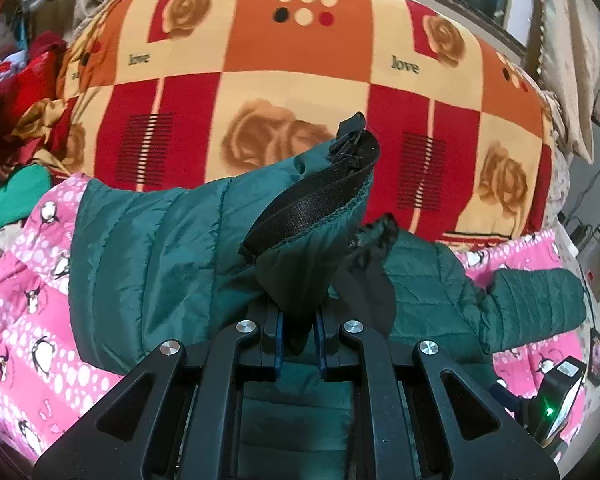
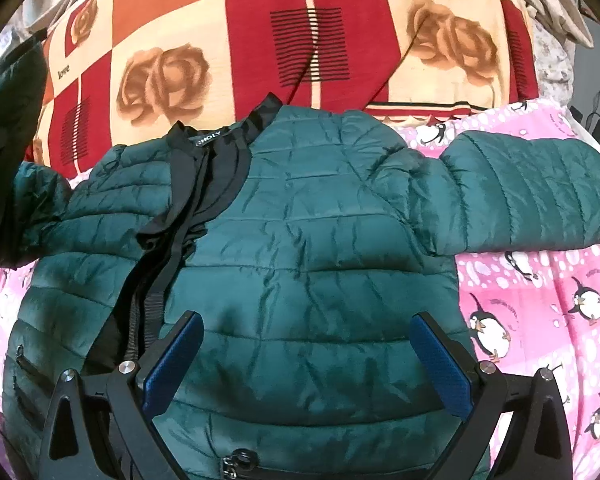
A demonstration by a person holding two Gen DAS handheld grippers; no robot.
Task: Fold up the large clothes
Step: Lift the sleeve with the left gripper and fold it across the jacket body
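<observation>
The left gripper [image 1: 299, 340] pinches the dark green quilted puffer jacket's [image 2: 300, 240] cuff; the right gripper [image 2: 306, 364] hovers spread wide above. The slick fabric could slip free mid-fold.

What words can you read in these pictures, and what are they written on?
"love": printed several times on the orange and red rose blanket, for example beside the roses in the left wrist view.
"HOLY": on the black neck label inside the collar of the green jacket; a letter before it seems cut off.
Small writing beside the penguins on the pink penguin sheet: too small and blurred to read.
</observation>
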